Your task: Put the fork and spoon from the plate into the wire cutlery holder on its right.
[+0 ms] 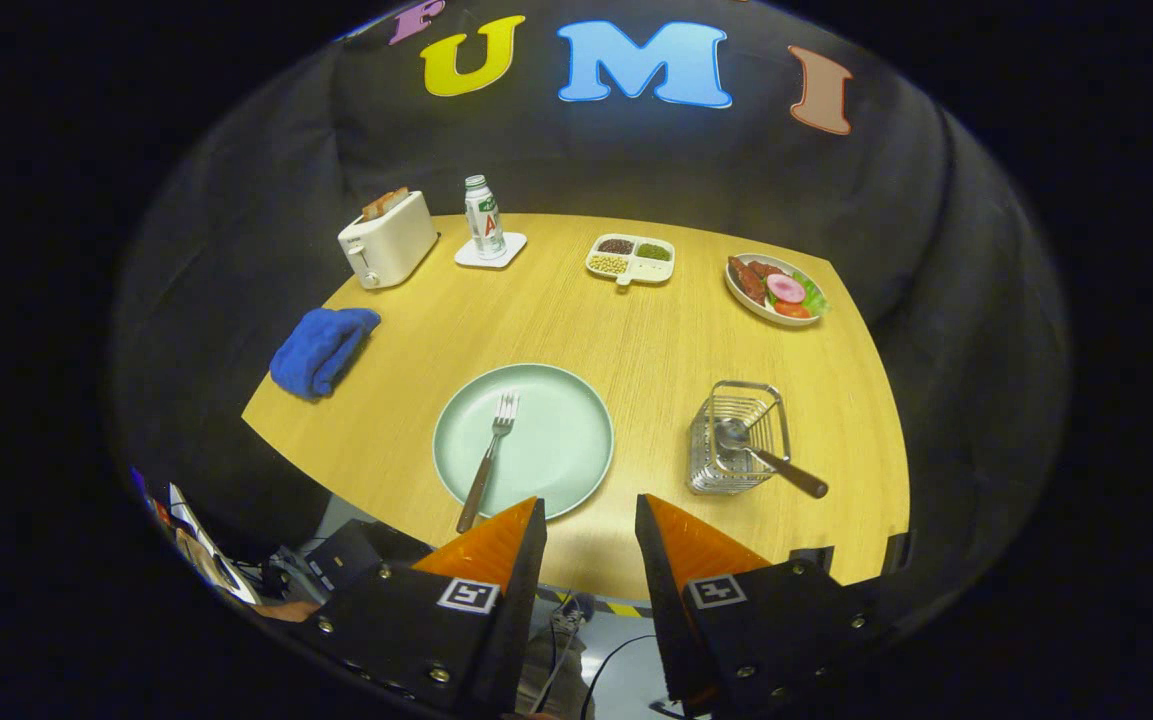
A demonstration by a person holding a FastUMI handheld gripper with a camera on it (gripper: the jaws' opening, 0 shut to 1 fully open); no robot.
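Claw [589,520] open and empty, fingers spread apart, held back over the near edge of the table [636,340], above and short of everything on it. Spoon [768,455] already lodged in the wire holder [739,440], bowl down inside, handle leaning out over the near right rim. Fork [488,462] lying alone on the plate [556,440], tines toward the middle, handle running off the near left rim onto the table, just ahead of the left finger. Half done, by the look of it; fork next. Best grip likely on the handle where it overhangs the rim, fingers straddling it crosswise, lowered without nudging the plate. Then up, across to the right, tipped tines down into the holder, clear of the spoon handle. Thin, slick metal; liable to pivot if pinched off-centre.
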